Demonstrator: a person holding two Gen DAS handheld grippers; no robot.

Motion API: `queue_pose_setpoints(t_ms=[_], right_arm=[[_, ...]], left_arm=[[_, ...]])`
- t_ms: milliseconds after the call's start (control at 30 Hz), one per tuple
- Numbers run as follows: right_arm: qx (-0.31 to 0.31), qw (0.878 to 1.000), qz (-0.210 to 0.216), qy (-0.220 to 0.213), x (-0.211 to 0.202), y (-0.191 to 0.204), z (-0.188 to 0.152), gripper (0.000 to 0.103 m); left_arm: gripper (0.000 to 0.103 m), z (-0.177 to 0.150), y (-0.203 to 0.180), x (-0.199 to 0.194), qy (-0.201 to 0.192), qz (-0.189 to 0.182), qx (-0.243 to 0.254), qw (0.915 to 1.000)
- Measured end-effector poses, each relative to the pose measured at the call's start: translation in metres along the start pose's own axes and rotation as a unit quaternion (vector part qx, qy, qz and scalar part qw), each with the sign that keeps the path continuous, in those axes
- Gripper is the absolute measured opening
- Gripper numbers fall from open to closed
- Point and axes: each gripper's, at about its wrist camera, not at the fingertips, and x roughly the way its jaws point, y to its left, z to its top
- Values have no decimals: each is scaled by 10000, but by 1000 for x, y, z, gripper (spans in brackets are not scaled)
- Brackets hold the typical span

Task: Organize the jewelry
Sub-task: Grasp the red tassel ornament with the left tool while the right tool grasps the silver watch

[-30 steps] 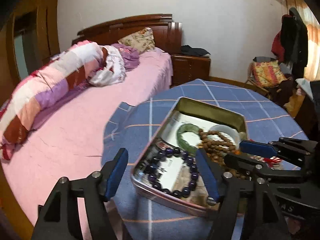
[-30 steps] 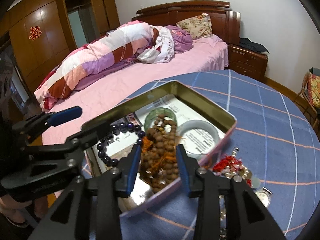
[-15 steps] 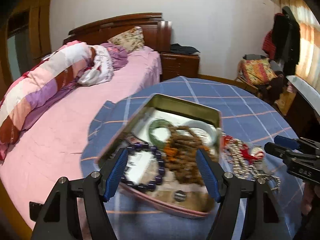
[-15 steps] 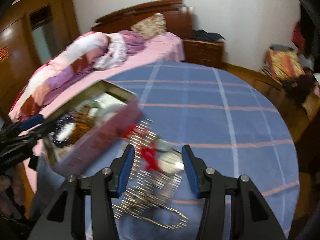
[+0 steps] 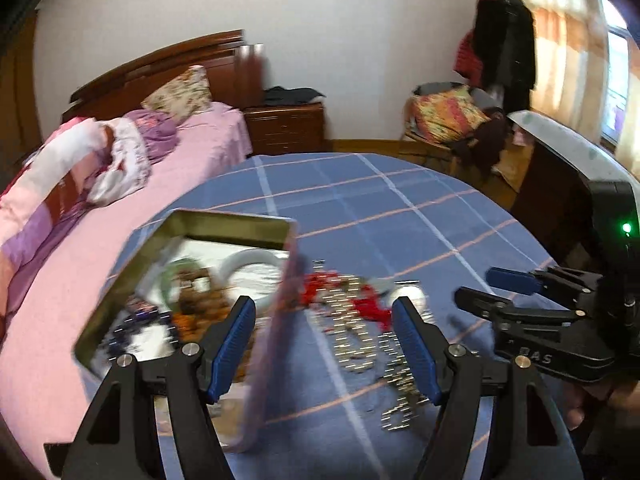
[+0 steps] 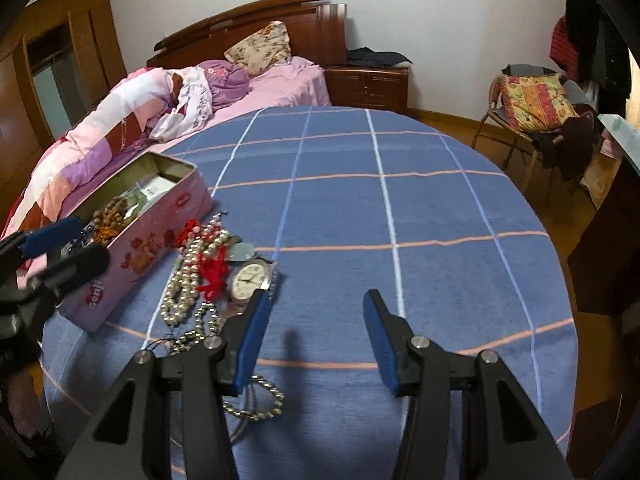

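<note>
Both grippers hover parted and empty over the blue tablecloth: left gripper; right gripper; jewelry heap beside pink tin.

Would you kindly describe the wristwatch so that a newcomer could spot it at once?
On the blue checked tablecloth, look just right of the pink tin, where loose jewelry lies in a heap. The wristwatch sits at the heap's right edge, beside the pearl strands and red cord. It alone has a round white dial with hands.

Left wrist view motion-blurred: tin contents smeared, loose jewelry pile unreadable. Watch partly hidden behind right gripper's finger.
</note>
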Motion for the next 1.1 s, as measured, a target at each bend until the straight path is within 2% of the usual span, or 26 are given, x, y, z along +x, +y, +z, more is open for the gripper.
queue_pose_setpoints(t_ms=[200, 400, 467, 500, 600, 633, 667, 767, 900, 1100], right_arm=[[190, 9998, -50, -33, -1, -16, -4, 53], [350, 9994, -1, -71, -2, -24, -5, 53], [364, 9993, 48, -81, -2, -25, -5, 53], [367, 9993, 72, -79, -2, -25, -5, 53], [357, 9993, 98, -74, 0, -25, -6, 53], [360, 9993, 104, -73, -1, -25, -7, 53], [364, 9993, 104, -71, -1, -26, -7, 53], [358, 9993, 115, -77, -1, -25, -7, 53], [285, 9994, 168, -56, 1, -20, -5, 53], [35, 9996, 290, -15, 4, 1, 1, 53]], left_arm=[[71, 1, -34, 28, 269, -138, 340, 9990], [69, 2, -47, 47, 492, -145, 477, 9975], [48, 2, -46, 53, 614, -166, 462, 9969], [31, 2, -45, 57, 713, -196, 457, 9962], [15, -1, -41, 64, 884, -316, 363, 9949], [1, -2, -41, 64, 900, -341, 348, 9948], [0, -2, -40, 63, 898, -372, 313, 9948], [0, 6, -36, 46, 597, -476, 199, 9969], [0, 25, -22, 14, 68, -422, 69, 9991], [0, 46, 3, -10, -329, -367, -122, 9987]])
